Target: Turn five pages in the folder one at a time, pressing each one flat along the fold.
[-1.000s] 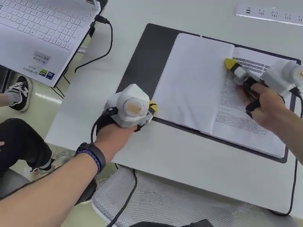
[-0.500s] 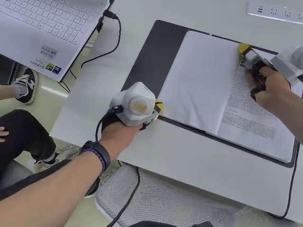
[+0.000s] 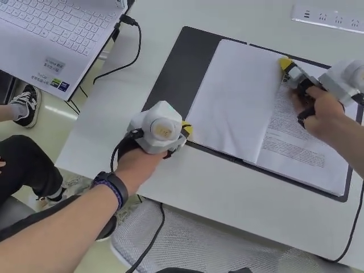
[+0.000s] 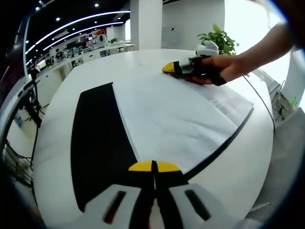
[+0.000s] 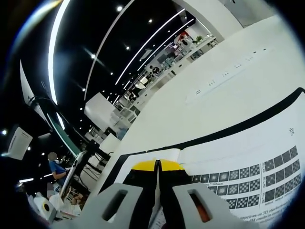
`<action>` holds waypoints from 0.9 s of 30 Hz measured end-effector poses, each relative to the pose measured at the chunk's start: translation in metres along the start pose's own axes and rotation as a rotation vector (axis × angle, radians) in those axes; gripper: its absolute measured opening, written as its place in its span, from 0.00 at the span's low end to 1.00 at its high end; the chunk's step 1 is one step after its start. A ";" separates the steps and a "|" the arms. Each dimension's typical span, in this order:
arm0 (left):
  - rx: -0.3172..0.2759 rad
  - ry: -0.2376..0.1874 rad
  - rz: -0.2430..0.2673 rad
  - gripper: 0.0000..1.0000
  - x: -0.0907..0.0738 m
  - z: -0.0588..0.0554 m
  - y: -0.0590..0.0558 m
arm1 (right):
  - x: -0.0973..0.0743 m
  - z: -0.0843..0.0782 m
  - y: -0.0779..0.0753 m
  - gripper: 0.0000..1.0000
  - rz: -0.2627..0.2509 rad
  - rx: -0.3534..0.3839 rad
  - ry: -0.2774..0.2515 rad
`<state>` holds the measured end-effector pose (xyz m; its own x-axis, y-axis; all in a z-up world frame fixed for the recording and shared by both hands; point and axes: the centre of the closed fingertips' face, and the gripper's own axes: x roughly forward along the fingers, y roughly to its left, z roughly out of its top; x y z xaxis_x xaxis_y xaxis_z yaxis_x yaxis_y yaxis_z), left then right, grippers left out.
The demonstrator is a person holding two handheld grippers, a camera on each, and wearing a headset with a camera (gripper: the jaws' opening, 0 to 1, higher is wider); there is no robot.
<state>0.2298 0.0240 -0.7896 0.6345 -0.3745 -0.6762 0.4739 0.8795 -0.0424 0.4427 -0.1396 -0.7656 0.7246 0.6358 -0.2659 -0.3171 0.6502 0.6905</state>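
White table (image 3: 227,187) in the head view bears the open folder (image 3: 176,74), its near edge at the tips of the left gripper (image 3: 183,129) and the top of its fold at the tips of the right gripper (image 3: 284,63), between the blank page (image 3: 233,96) and the printed page (image 3: 296,136). In the left gripper view the yellow fingertips (image 4: 140,166) are pressed together, the blank page just ahead of them. In the right gripper view the fingertips (image 5: 145,165) also meet at the fold, the printed page to their right.

- The folder (image 3: 176,68) lies open on the tabletop (image 3: 227,199).
- The laptop (image 3: 51,34) sits to its left, the power strip (image 3: 327,17) behind it.
- The left gripper (image 3: 185,129) is at its near-left edge, the right gripper (image 3: 283,63) on the fold.
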 end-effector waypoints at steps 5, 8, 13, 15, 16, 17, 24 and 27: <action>-0.003 -0.001 0.000 0.00 0.000 0.000 0.000 | -0.016 -0.013 0.014 0.00 0.031 -0.010 0.027; -0.004 -0.002 0.000 0.00 0.000 0.000 0.000 | -0.022 -0.020 0.018 0.00 0.050 -0.017 0.048; -0.011 0.004 -0.008 0.00 -0.001 0.000 -0.001 | -0.035 -0.033 0.030 0.00 0.115 -0.033 0.103; -0.009 0.005 -0.010 0.00 -0.001 0.000 -0.001 | -0.041 -0.041 0.036 0.00 0.140 -0.045 0.128; -0.009 0.004 -0.011 0.00 -0.001 0.000 -0.001 | -0.044 -0.044 0.035 0.00 0.149 -0.053 0.139; -0.009 0.004 -0.011 0.00 -0.001 0.000 -0.001 | -0.046 -0.046 0.035 0.00 0.155 -0.053 0.143; -0.009 0.002 -0.009 0.00 -0.001 0.000 -0.001 | -0.068 -0.067 0.050 0.00 0.184 -0.058 0.167; -0.011 0.001 -0.012 0.00 -0.001 0.000 -0.001 | -0.077 -0.075 0.056 0.00 0.201 -0.054 0.178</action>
<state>0.2287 0.0233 -0.7883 0.6280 -0.3844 -0.6767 0.4747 0.8782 -0.0582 0.3234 -0.1210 -0.7572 0.5264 0.8143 -0.2444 -0.4792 0.5216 0.7059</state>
